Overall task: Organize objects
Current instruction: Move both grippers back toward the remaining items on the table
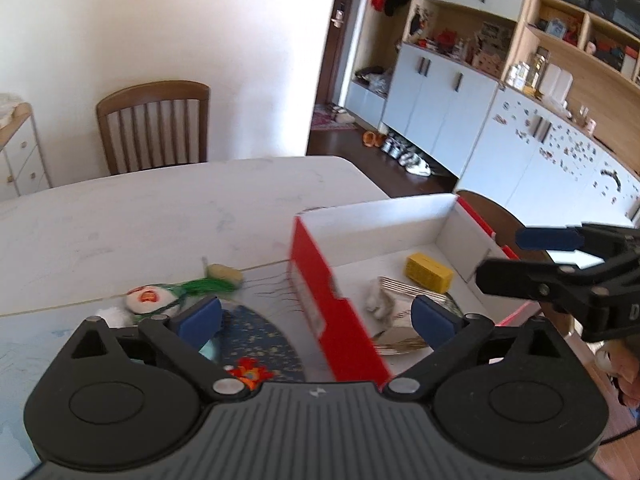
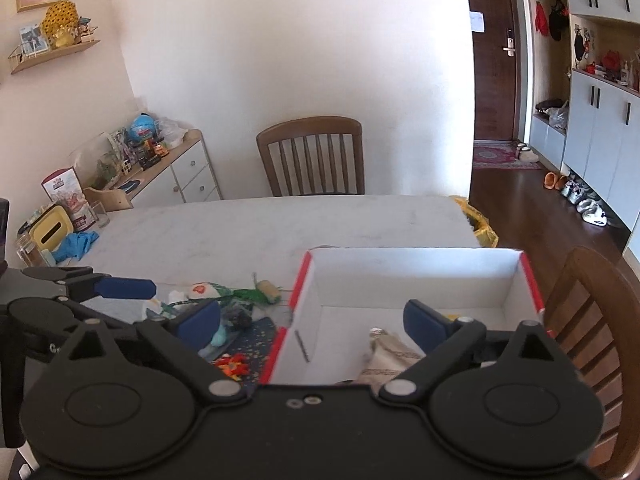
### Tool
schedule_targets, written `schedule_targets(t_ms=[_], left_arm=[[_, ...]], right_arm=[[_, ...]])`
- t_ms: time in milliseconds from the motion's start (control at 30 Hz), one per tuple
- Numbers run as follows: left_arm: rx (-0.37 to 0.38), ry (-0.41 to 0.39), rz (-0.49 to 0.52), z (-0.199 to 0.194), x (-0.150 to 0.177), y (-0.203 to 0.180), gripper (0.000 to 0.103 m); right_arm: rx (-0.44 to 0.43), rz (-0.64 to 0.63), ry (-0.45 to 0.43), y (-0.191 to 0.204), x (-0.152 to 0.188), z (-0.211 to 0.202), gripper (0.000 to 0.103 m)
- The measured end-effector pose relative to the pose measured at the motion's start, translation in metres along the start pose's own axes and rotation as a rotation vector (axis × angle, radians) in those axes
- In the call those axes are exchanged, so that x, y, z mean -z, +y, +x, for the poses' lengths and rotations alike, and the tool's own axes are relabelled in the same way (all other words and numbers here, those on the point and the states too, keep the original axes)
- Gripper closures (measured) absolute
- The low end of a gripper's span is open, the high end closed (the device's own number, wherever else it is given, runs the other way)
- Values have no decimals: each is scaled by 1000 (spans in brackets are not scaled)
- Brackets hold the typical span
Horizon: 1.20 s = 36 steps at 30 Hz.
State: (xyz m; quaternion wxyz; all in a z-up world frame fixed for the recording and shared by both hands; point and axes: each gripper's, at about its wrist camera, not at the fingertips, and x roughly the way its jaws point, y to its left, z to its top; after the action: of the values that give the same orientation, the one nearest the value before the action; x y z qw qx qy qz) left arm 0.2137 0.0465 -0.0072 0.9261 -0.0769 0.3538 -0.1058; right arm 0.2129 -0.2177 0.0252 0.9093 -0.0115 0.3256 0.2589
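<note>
We hold both grippers with jaws spread wide and nothing between them: the left gripper (image 1: 316, 320) hangs over the near left wall of the box (image 1: 320, 280), the right gripper (image 2: 312, 324) over its near edge. Inside the box lie a yellow block (image 1: 429, 272), some cutlery (image 1: 408, 288) and a pale cloth (image 1: 376, 300). Left of it, on the table (image 1: 160, 208), loose bits wait: a green tassel (image 1: 208, 285), a white pouch (image 1: 150, 299), an orange flower (image 1: 250, 374). We judge the risks as knocking the light box sideways with a low jaw, or the two grippers colliding, since they sit close together
</note>
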Motion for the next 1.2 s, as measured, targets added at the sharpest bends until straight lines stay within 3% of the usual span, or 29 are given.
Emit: schedule_targets(t_ms=[233, 367, 800, 1200], left_arm=[[-38, -41, -53, -14, 19, 48, 0], [-98, -58, -24, -18, 27, 71, 0], [-127, 2, -10, -13, 66, 143, 0], [-137, 51, 45, 17, 90, 174, 0]], right_arm=[[-25, 2, 24, 30, 7, 12, 5], [-40, -12, 45, 53, 13, 23, 5], [-71, -102, 151, 119, 32, 78, 5], [-13, -140, 262, 133, 56, 135, 13]])
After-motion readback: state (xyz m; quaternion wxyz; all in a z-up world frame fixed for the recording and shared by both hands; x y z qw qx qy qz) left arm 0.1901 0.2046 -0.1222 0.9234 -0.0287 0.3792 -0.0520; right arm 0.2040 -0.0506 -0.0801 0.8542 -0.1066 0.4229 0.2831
